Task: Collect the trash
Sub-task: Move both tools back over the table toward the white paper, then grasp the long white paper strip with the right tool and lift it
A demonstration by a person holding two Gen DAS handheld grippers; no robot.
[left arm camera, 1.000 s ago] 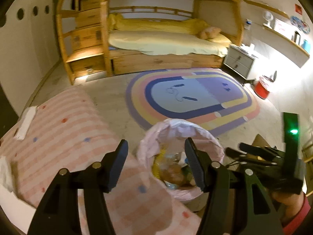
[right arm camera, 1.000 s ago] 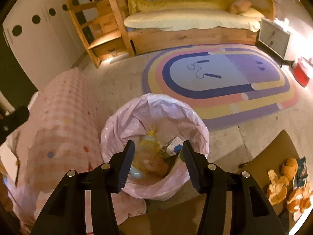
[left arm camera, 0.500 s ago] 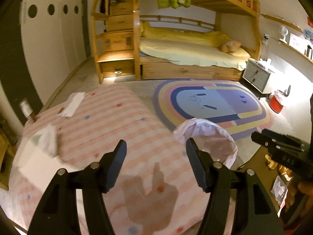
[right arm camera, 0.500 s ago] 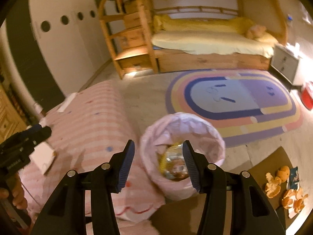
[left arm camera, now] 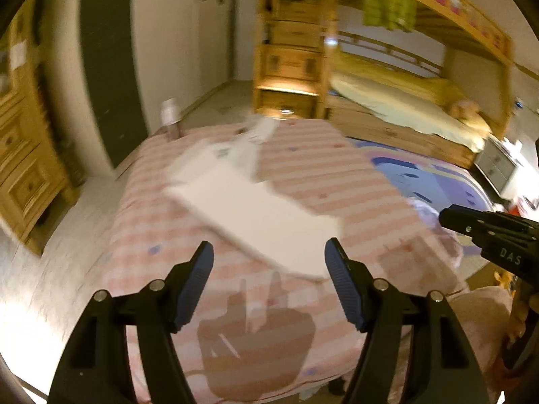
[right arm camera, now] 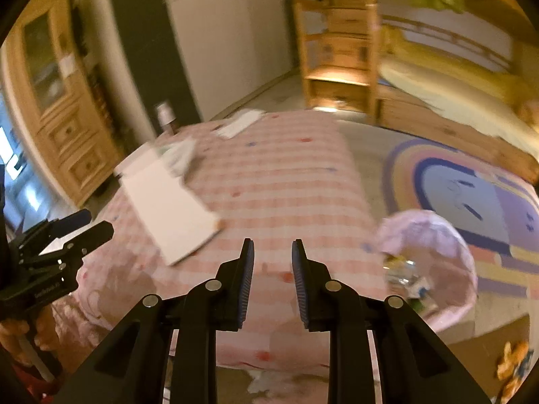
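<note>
Both grippers have swung away from the trash bin [right arm camera: 434, 266] and now look at the table with the pink striped cloth [left arm camera: 303, 168]. A second ago they hung right over the bin, and now the bin with its pink bag sits low at the right in the right wrist view, just beside the table. So the last bit of trash looks dropped, and the hands seem to be going for more.

The left gripper [left arm camera: 269, 286] has its fingers spread wide and is opening more, with nothing between them. The right gripper [right arm camera: 273, 262] is closing, its fingers are near each other, and nothing is between them either.

On the cloth lies a big white sheet [left arm camera: 256, 208]. Past it are crumpled white papers [left arm camera: 249, 148], and a small bottle [left arm camera: 170, 118] stands at the far edge. The papers look like the next trash, though the blur makes it hard to be sure
</note>
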